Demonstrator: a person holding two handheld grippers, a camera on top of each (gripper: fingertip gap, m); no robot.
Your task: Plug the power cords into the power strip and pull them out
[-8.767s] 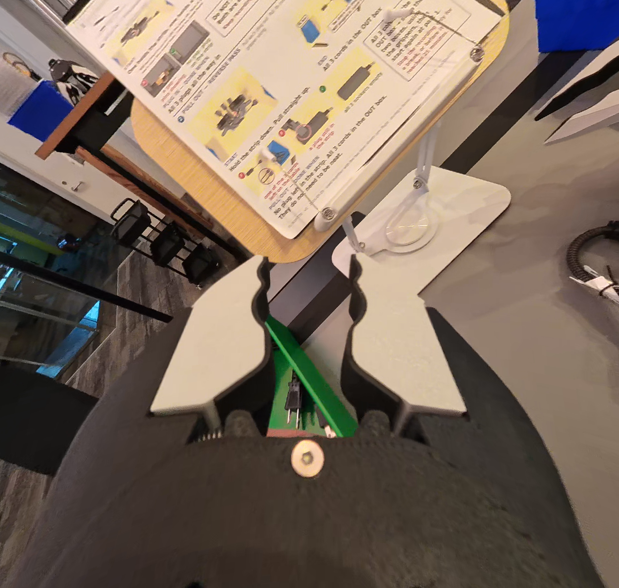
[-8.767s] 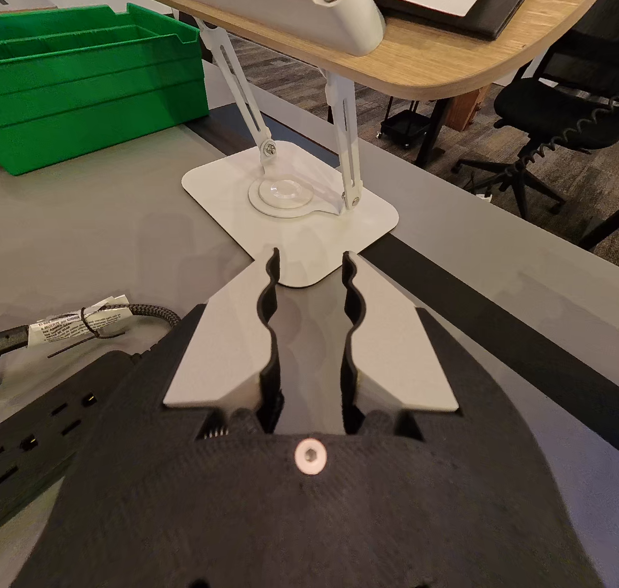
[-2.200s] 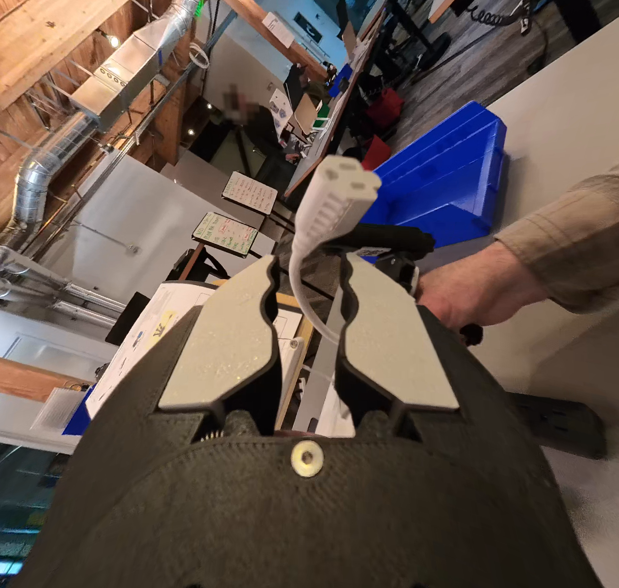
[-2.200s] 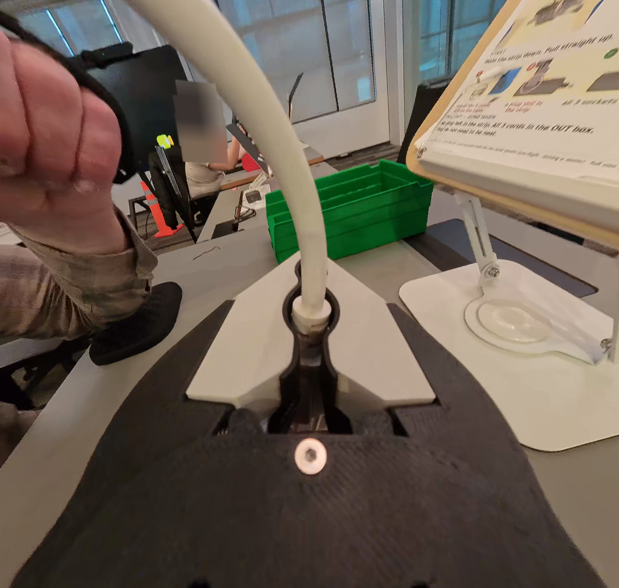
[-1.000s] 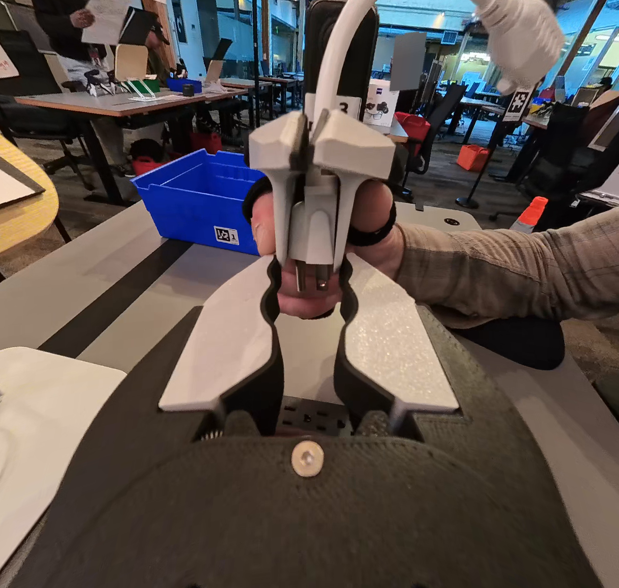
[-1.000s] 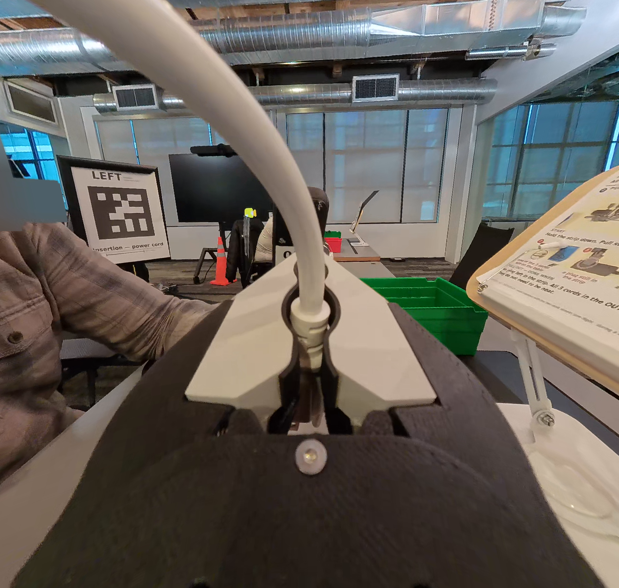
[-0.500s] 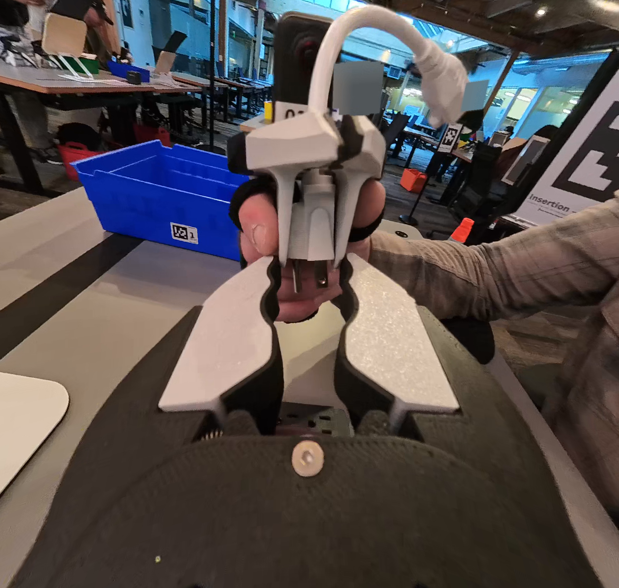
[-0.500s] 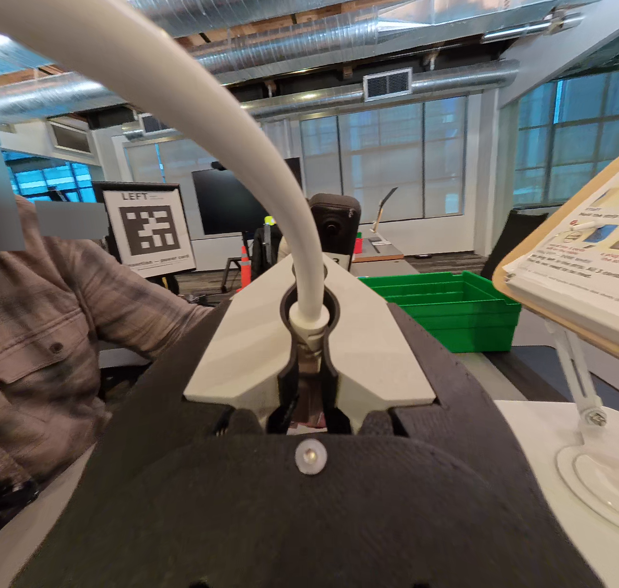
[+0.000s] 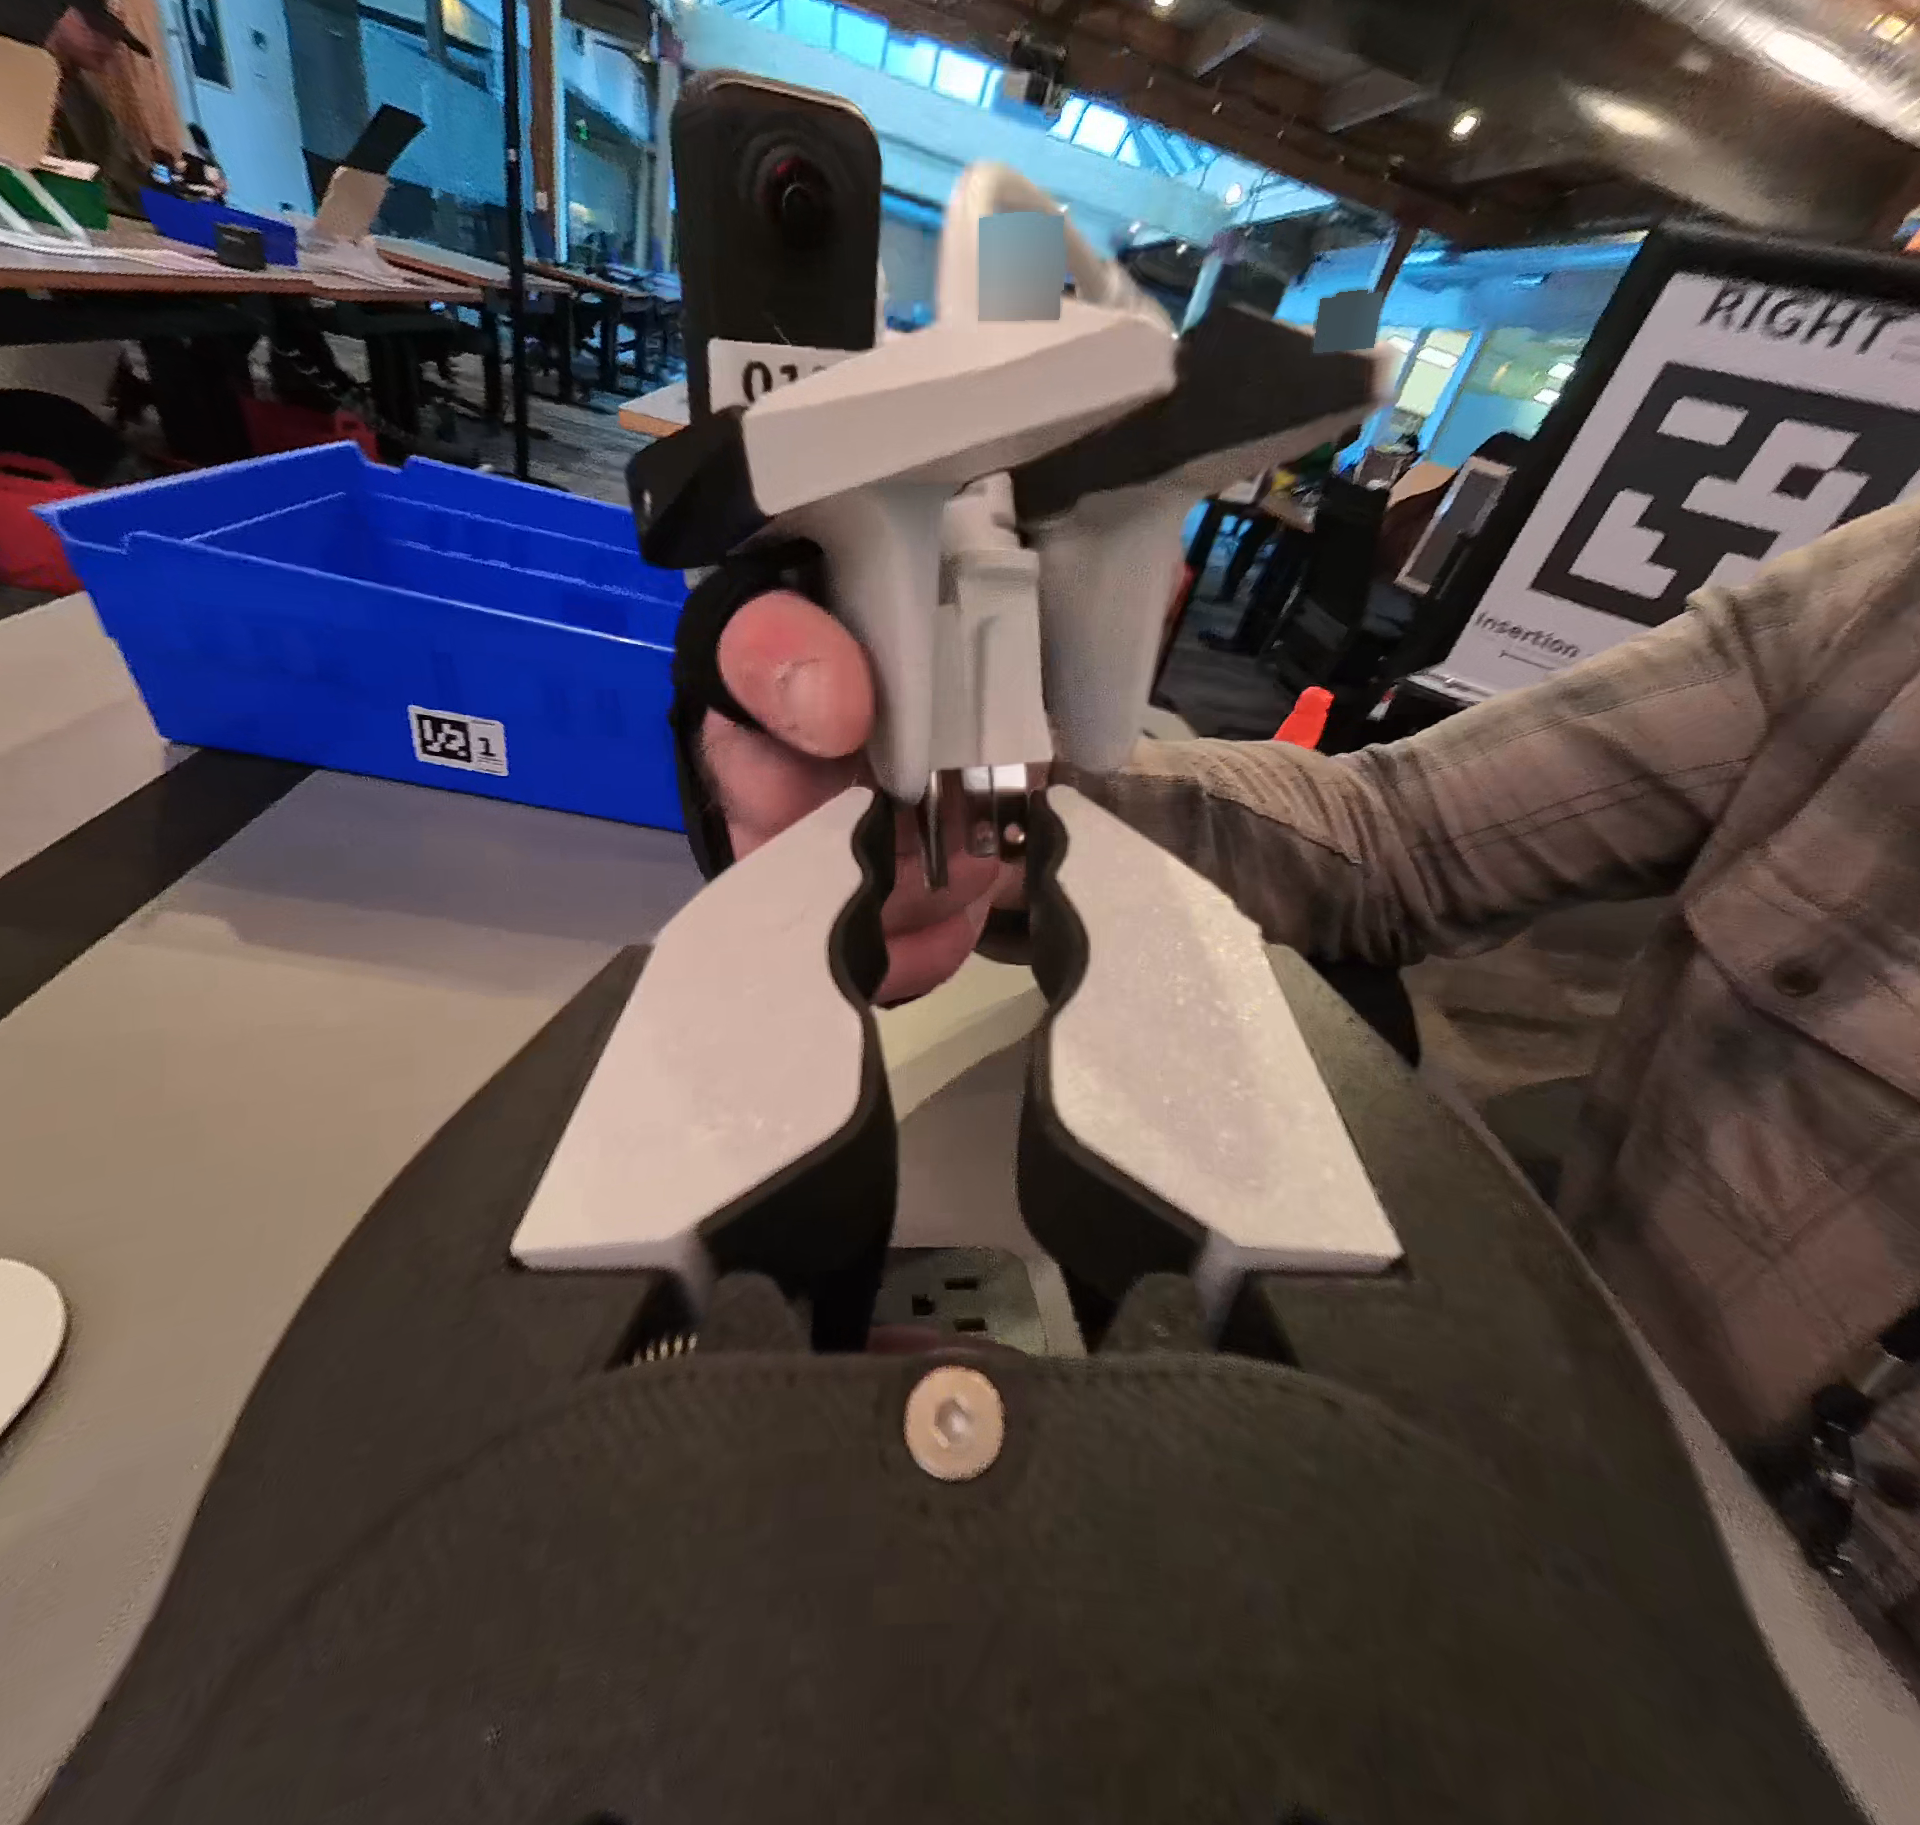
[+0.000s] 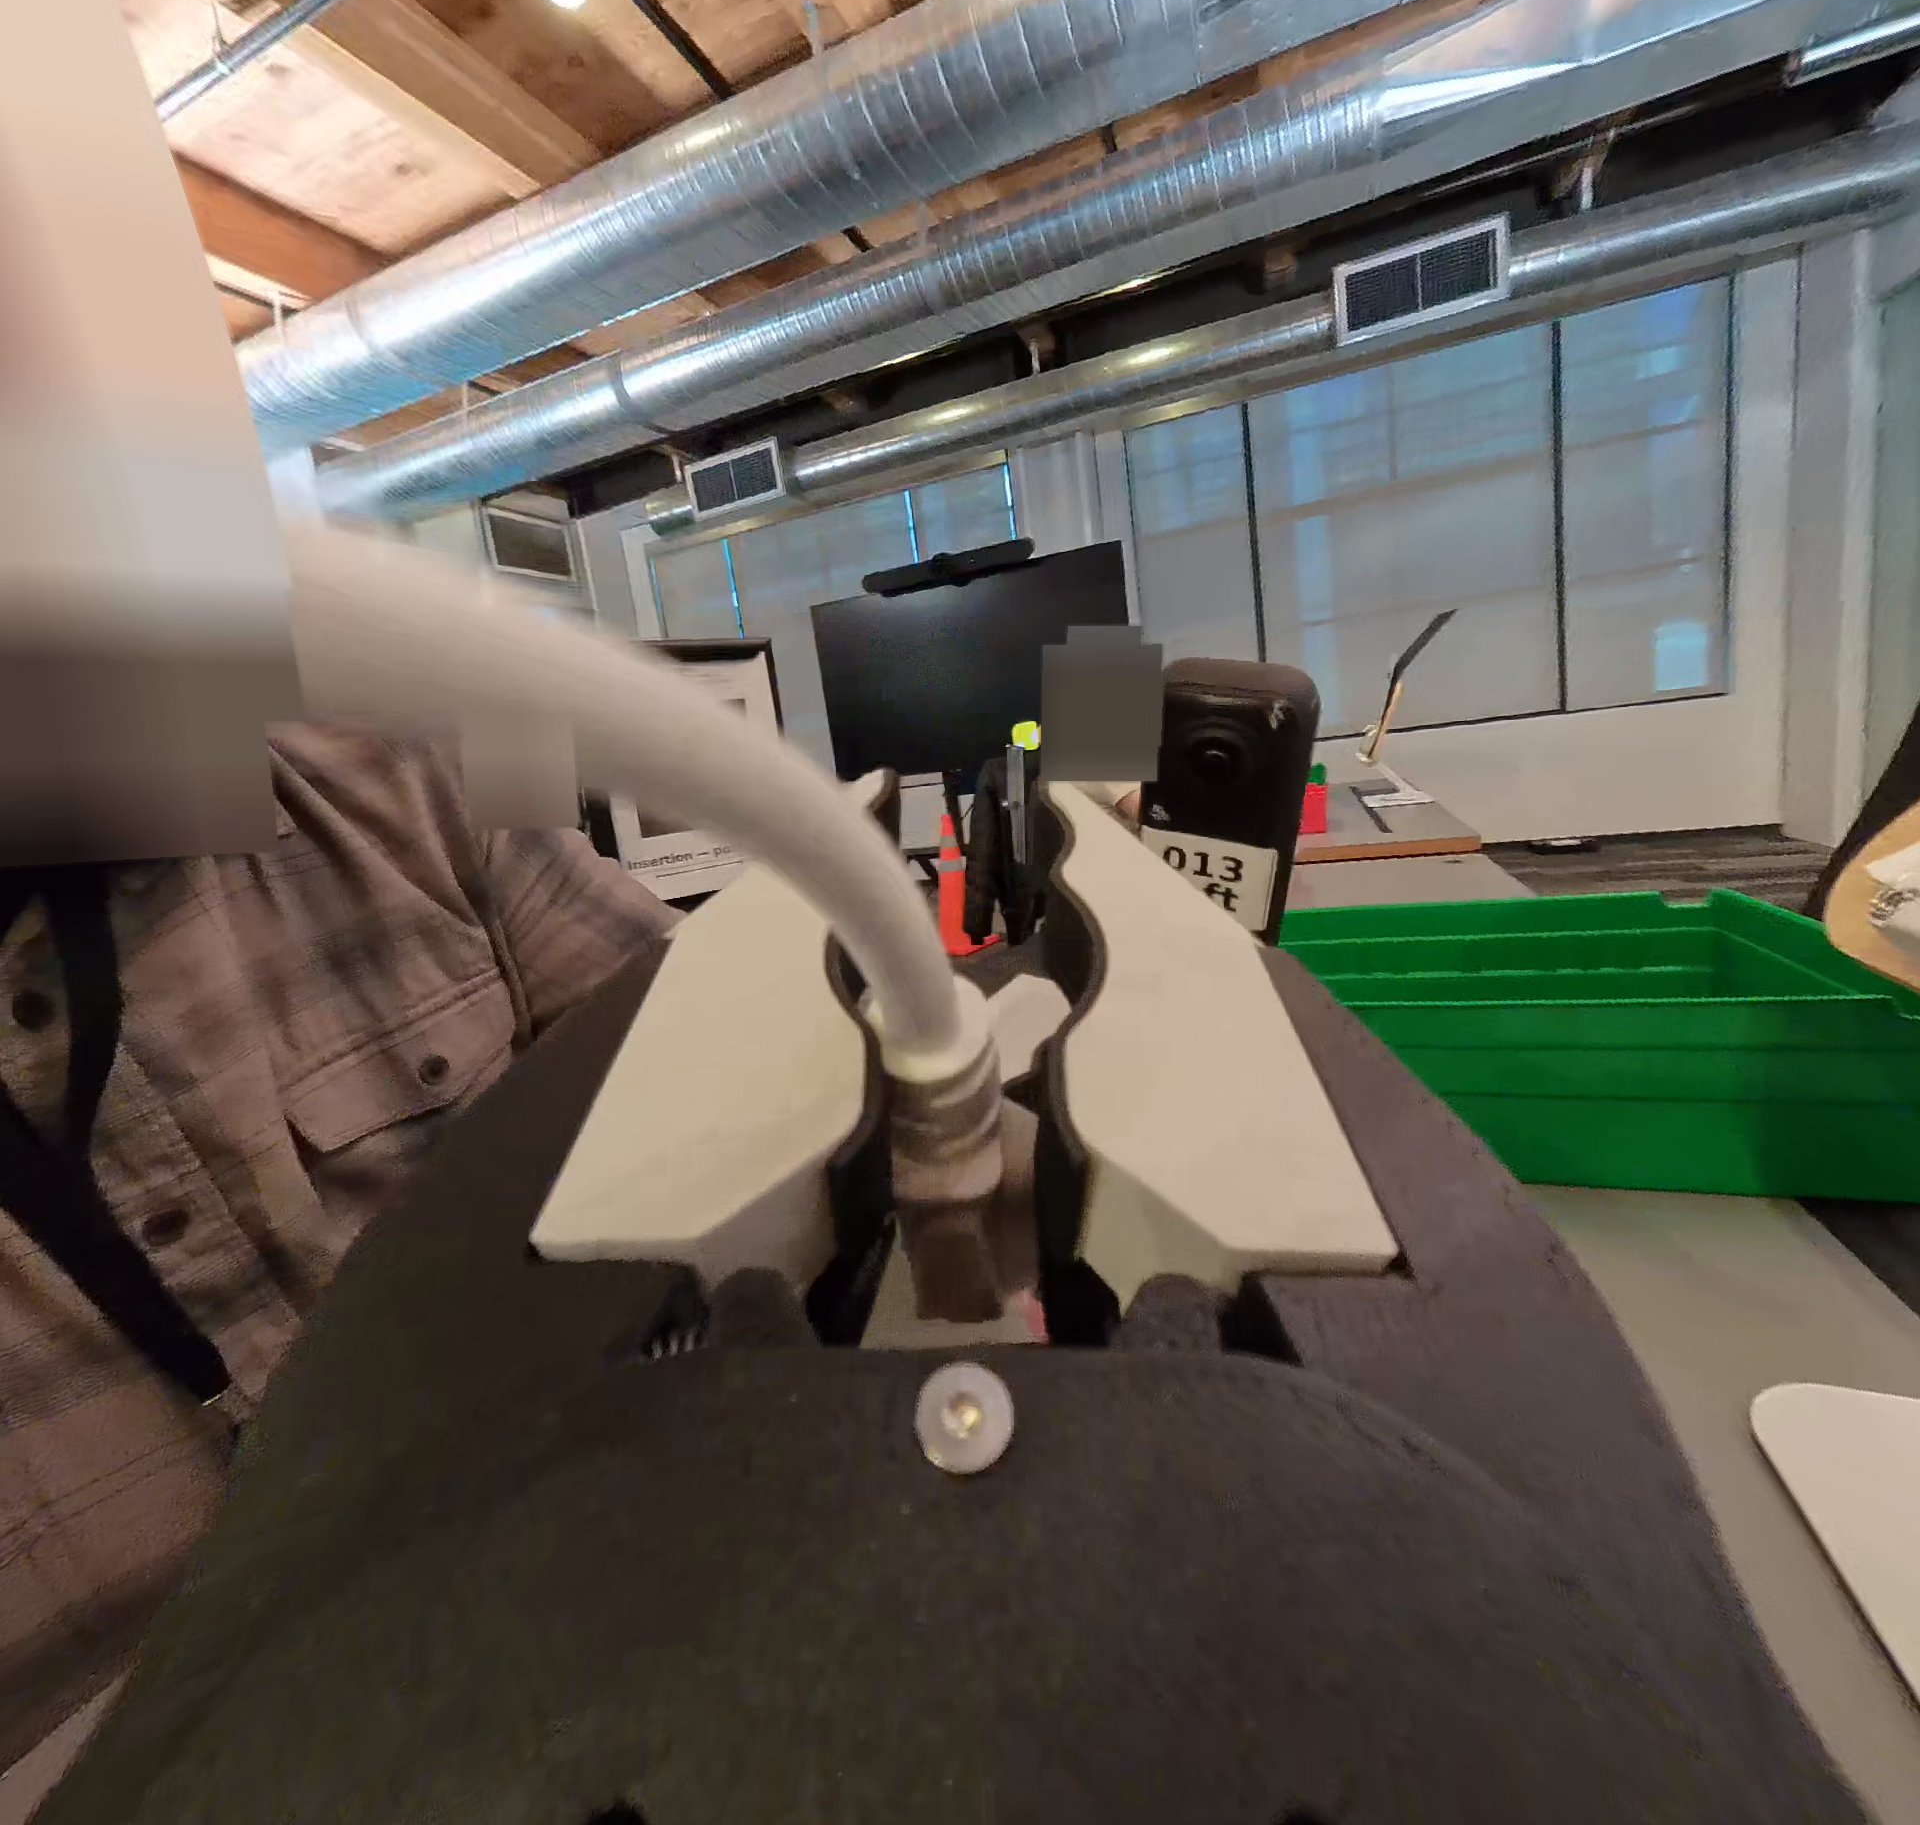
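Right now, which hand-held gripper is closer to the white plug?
Right. The right hand-held gripper has the white plug clamped between its fingers, prongs pointing down. The left hand-held gripper is open just below the prongs, not touching them.

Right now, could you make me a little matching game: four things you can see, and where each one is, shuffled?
Things:
1. white plug
2. blue bin
3. green bin
4. power strip

Places:
A. on the right side of the right wrist view
B. low down, glimpsed between the fingers of the open left gripper
C. clamped in the right gripper, prongs pointing down
D. on the left side of the left wrist view

Pairs: 1-C; 2-D; 3-A; 4-B
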